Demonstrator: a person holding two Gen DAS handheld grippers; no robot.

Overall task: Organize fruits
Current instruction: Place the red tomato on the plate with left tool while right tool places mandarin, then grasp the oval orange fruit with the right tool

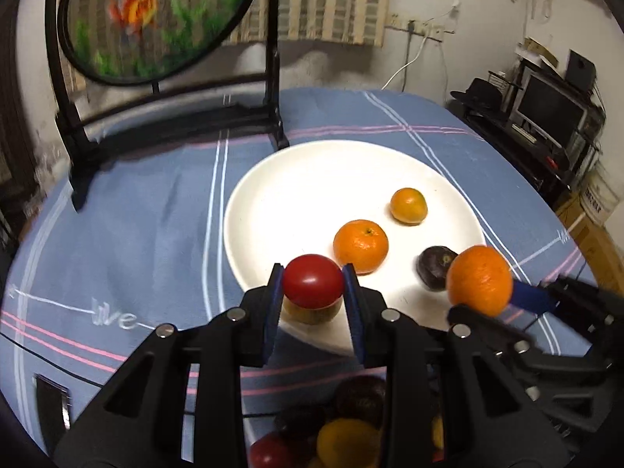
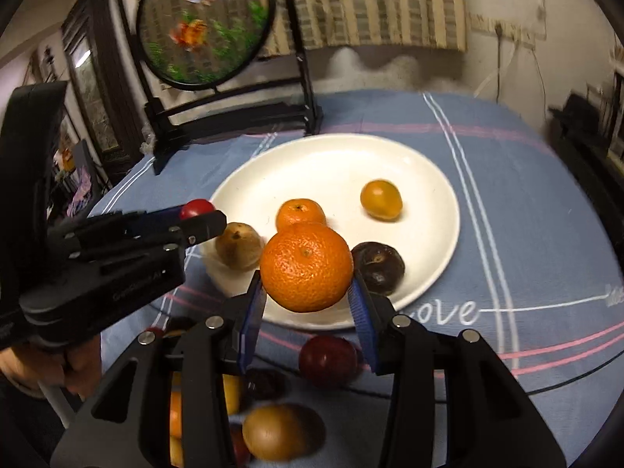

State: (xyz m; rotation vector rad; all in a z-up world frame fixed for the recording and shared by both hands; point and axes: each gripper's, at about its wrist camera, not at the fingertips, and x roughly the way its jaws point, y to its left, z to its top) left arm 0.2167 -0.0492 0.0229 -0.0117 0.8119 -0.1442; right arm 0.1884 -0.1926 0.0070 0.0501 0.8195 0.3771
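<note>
My left gripper (image 1: 312,284) is shut on a red tomato (image 1: 312,280) and holds it over the near rim of a white plate (image 1: 296,187), above a brownish fruit (image 1: 310,312). My right gripper (image 2: 308,288) is shut on a large orange (image 2: 306,267) above the plate's (image 2: 335,163) near edge. On the plate lie a mandarin (image 1: 360,245), a small yellow-orange fruit (image 1: 408,206) and a dark purple fruit (image 1: 435,267). The right gripper's orange (image 1: 479,280) shows in the left wrist view, the tomato (image 2: 197,207) in the right wrist view.
Several loose fruits (image 2: 327,358) lie on the blue tablecloth (image 1: 136,234) near me, below both grippers. A round decorative screen on a black stand (image 1: 156,19) rises behind the plate at the left. A TV and shelves (image 1: 546,113) stand beyond the table's right edge.
</note>
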